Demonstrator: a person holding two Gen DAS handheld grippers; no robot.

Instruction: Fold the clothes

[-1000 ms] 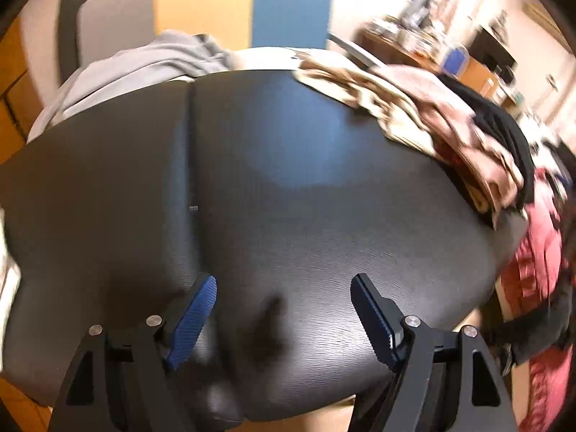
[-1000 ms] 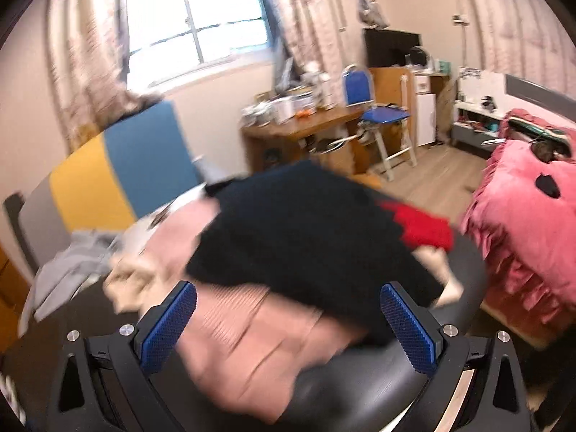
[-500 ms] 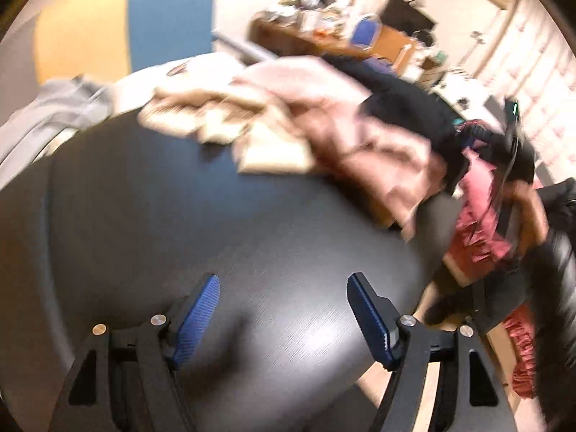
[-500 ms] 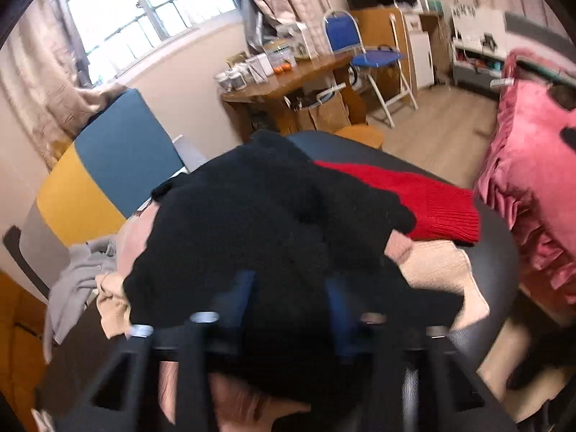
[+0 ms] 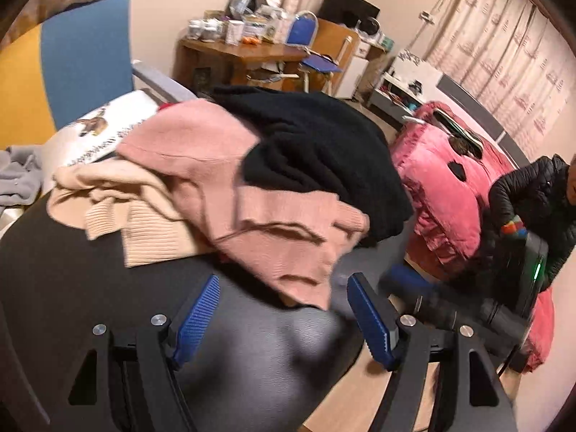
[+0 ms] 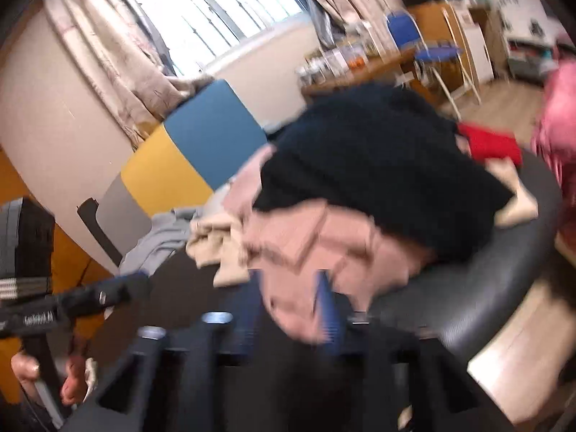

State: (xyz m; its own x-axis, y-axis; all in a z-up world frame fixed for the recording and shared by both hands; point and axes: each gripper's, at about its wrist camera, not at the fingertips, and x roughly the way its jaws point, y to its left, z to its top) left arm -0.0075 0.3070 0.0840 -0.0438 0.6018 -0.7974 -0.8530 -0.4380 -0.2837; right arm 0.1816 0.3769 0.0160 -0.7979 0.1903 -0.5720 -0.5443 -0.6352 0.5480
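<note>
Grey garment (image 5: 14, 176) slumps far left off the counter (image 5: 72, 273), then a beige ribbed knit (image 5: 118, 208), then the pink sweater (image 5: 223, 176) w/ the black sweater (image 5: 316, 151) heaped on its far right side. Key relation: pink sweater's loose hem corner hangs toward both tools, long axis running from near-right to far-left across the dark counter. Left gripper (image 5: 280, 320) is released, jaws wide, hovering low just short of that hem, which sits slightly right of its centre line. Right gripper (image 6: 288, 309) is blurred; its blue pads look close together w/ pink knit between them, prob pinching the pink sweater, though I can't be sure. It's the nearer tool, tilted, approaching from the counter's right edge
</note>
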